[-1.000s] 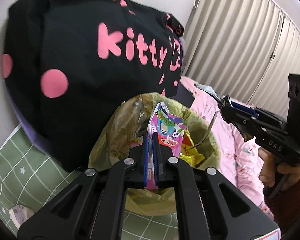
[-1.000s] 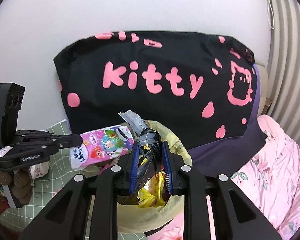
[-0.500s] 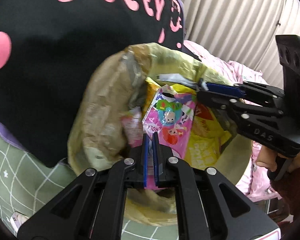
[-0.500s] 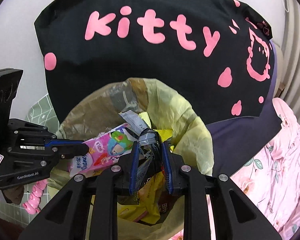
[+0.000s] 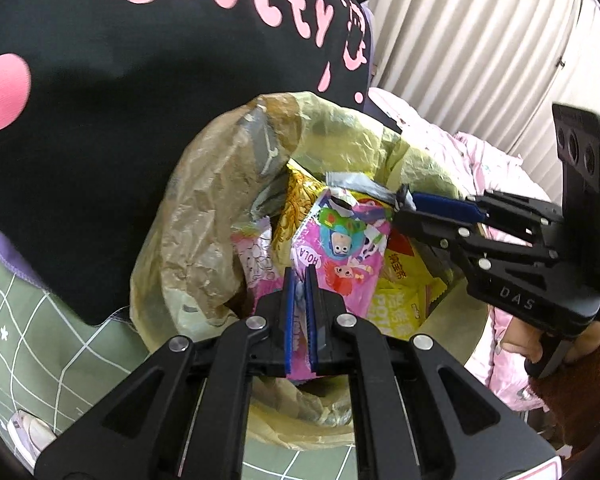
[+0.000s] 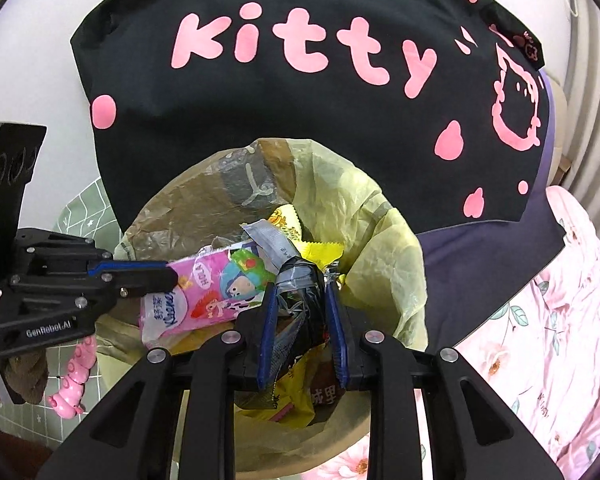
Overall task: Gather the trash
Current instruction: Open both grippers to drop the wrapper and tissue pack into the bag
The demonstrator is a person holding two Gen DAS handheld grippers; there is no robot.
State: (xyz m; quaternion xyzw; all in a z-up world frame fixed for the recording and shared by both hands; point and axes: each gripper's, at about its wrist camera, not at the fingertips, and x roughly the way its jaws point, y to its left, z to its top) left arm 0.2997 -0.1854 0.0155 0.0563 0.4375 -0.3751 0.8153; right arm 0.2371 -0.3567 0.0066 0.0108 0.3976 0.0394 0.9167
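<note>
While the left gripper (image 5: 300, 276) stays clamped on the pink tissue pack (image 5: 340, 248) and the right gripper (image 6: 300, 284) pinches the grey wrapper (image 6: 296, 276), both over the yellow-lined bin (image 6: 364, 216), part the 2 sets of fingers fully, then lift clear.

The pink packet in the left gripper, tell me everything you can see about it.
The pink packet is a soft, glossy plastic pack printed with cartoon characters, the word HOLA and blue lettering on a white patch. It looks slightly crumpled and flat. The left gripper is shut on one end of it, holding it just above the trash inside the bin's yellowish bag. Its free end points toward the right gripper, which grips a grey-black wrapper right beside it; whether the two touch is unclear.
</note>
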